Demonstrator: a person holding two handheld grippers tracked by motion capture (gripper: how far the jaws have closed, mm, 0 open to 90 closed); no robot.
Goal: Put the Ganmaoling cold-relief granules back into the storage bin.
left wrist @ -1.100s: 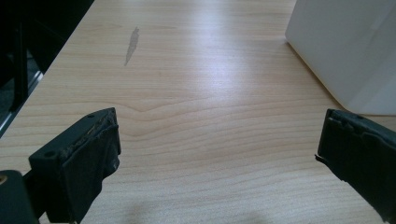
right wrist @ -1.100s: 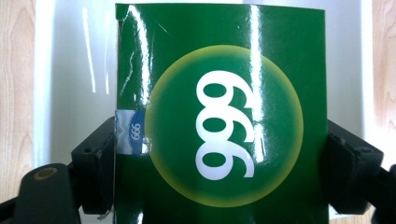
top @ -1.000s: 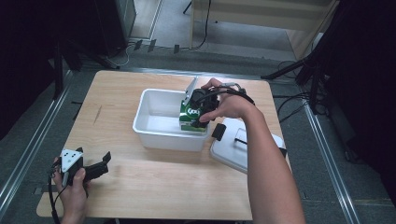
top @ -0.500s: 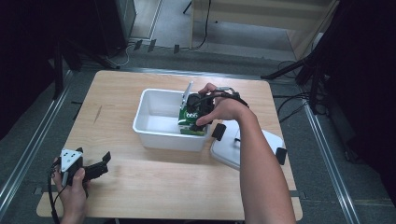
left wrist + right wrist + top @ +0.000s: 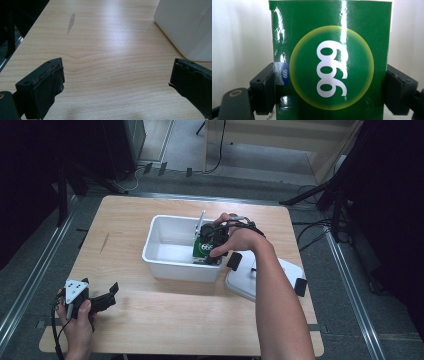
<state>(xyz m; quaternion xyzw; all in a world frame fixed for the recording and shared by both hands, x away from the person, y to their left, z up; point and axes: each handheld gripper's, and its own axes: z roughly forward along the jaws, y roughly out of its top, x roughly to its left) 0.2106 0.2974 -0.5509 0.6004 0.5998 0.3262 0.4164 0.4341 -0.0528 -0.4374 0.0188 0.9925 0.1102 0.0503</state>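
We look down on a pale rectangular wooden table [image 5: 165, 320] with rounded corners and one dark streak in the grain near its left side. Around it we see grey carpeted floor [image 5: 350, 285], with silver metal rails [image 5: 30, 285] running along both sides and a third behind the far edge. Black cables [image 5: 310, 227] trail across the floor at right. Beyond, a light wooden cabinet [image 5: 280, 150] stands on a paler floor. Both flanks sink into darkness, while bright light sheens the tabletop.
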